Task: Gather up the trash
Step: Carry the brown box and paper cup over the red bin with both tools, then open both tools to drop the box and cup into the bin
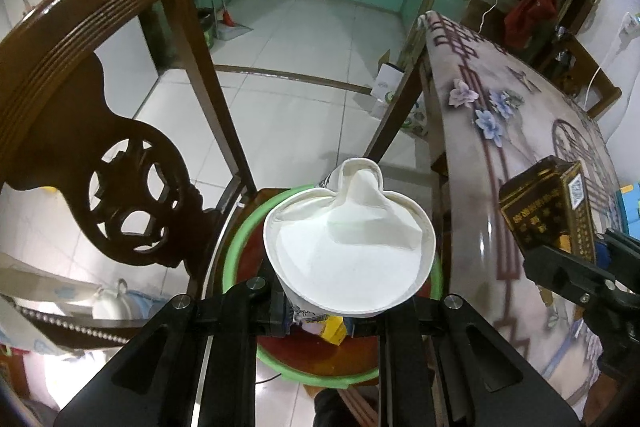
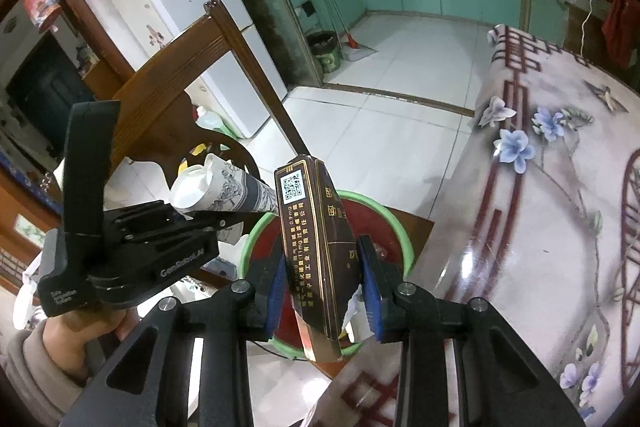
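Trash is hanging over the green basin (image 1: pixel 236 251): left gripper (image 1: pixel 316 323) is clamping a crumpled paper cup (image 1: pixel 352 247), right gripper (image 2: pixel 322 291) is pinching a dark carton (image 2: pixel 316 251) upright.

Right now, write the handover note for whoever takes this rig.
Left gripper: shut on the crushed paper cup, held over the green basin.
Right gripper: shut on the dark carton, also above the basin, beside the table.
Done: both pieces picked up.
Left: release both into the basin, which sits on the chair. A yellow scrap already lies inside. Then check the table for more trash.
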Motion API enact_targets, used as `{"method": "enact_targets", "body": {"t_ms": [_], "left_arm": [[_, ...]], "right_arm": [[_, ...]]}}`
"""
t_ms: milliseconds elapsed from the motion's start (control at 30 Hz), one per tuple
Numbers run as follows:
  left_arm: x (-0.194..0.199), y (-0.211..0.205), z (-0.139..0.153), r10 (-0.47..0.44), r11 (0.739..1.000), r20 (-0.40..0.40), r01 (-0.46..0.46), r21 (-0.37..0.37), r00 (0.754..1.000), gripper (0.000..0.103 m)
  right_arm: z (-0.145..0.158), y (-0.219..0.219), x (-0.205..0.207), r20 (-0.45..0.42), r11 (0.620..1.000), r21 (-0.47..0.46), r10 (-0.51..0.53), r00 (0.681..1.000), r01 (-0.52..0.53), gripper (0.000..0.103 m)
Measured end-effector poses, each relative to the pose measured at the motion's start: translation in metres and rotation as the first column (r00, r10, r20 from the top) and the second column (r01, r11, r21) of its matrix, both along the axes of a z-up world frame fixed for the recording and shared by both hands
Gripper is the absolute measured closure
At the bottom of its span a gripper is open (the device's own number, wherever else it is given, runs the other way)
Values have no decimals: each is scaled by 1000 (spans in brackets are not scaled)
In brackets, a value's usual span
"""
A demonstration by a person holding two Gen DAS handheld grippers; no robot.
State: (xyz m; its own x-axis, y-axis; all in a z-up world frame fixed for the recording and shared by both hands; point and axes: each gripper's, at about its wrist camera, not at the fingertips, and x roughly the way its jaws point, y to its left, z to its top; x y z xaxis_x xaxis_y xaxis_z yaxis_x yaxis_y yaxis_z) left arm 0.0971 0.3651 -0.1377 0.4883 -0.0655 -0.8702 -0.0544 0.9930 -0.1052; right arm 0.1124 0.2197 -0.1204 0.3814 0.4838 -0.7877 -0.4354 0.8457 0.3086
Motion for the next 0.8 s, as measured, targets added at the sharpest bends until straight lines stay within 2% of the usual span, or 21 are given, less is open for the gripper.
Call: {"method": "enact_targets", "body": {"t_ms": [233,400,433,467,500,533,567,800], "left_arm": [[8,8,-11,19,1000,-17,-20,-8,1000,86],[12,9,-20,23,1000,-35,-23,12,999,85],[13,9,-22,25,1000,-41,-25,10,999,75],[14,9,-23,24,1000,-46,-24,7,999,68],[15,9,-24,22,1000,-47,-22,5,999,47],[15,9,-23,22,1000,-42,-22,5,999,35],[14,9,-22,23,1000,-32,-23,5,999,34],[12,2,-13,34,999,-9,-34,-22,999,31]], "right_arm": [[-8,12,8,3,1000,-18,17,1000,-17,71],[-8,20,6,21,999,-41,33,999,-32,71],[-9,20,7,19,999,-42,36,999,-35,71],[-10,21,7,21,998,-44,35,999,-35,67],[-10,21,8,24,998,-51,28,999,-27,62],[-10,21,8,29,998,-55,20,999,-19,59],[-10,20,7,36,998,-57,9,999,-7,53],[4,-2,-7,83,996,-76,-31,996,38,52]]}}
